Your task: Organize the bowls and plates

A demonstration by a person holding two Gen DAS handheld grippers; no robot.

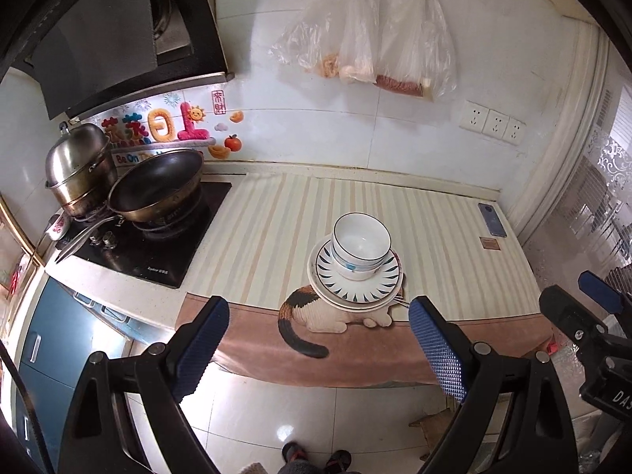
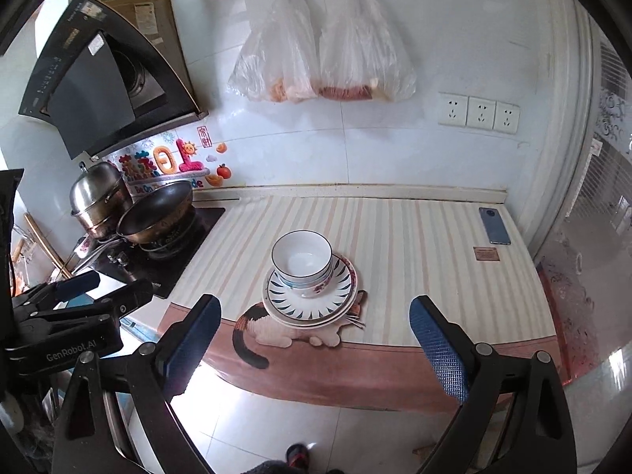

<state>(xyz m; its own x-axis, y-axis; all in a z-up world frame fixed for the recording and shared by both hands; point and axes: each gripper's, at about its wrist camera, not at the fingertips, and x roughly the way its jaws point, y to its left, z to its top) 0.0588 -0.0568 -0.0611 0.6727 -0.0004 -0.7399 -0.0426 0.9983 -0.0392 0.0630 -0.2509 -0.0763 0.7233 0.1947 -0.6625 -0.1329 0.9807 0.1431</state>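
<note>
Bowls (image 1: 361,251) sit nested on a stack of plates (image 1: 355,280), mid-counter on the striped mat (image 1: 276,229), partly over its cat print. We hold both tongs back over the floor, well apart from the stack: left gripper (image 1: 316,351) spread wide w/ nothing in it, right gripper (image 2: 316,351) opening, also empty. Stack lies ahead, btwn each pair of fingers.

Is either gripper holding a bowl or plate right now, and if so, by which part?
Nothing is held. The left gripper and right gripper are both open and empty, off the white stacked bowls on the blue-patterned plates.
</note>
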